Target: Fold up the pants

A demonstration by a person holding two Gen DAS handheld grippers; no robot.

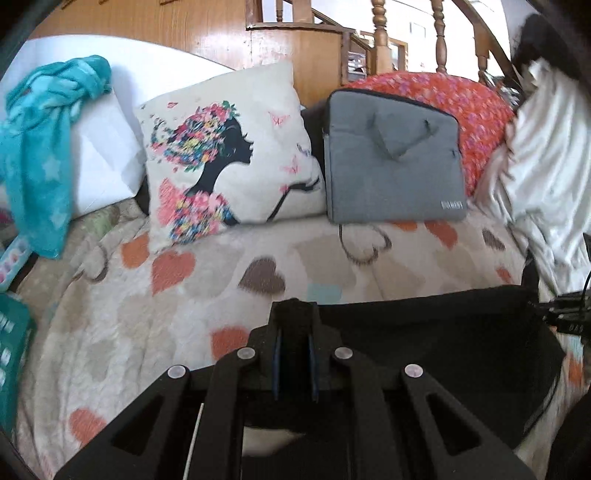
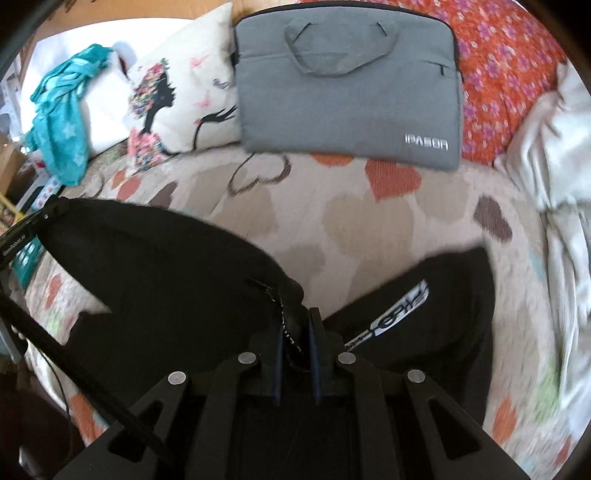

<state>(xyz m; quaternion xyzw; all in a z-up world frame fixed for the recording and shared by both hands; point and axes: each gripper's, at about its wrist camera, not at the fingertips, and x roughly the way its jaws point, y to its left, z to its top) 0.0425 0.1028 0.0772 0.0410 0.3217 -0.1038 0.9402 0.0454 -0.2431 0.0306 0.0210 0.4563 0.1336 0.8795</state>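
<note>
Black pants (image 2: pixel 166 266) lie on a heart-patterned blanket (image 2: pixel 351 206), one leg with a white logo (image 2: pixel 402 314) stretching to the right. My right gripper (image 2: pixel 295 332) is shut on a bunch of the black fabric near its drawstring. In the left wrist view my left gripper (image 1: pixel 294 325) is shut on the edge of the pants (image 1: pixel 443 332), which stretch off to the right. The other gripper (image 1: pixel 565 314) shows at the right edge there; in the right wrist view the left gripper (image 2: pixel 29 229) holds the far left corner.
A grey laptop bag (image 2: pixel 347 85), a white cushion with a woman's silhouette (image 2: pixel 177 92), an orange floral pillow (image 2: pixel 509 74), a teal cloth (image 2: pixel 62 122) and a white sheet (image 2: pixel 561 166) line the back and sides. A wooden headboard (image 1: pixel 221 33) stands behind.
</note>
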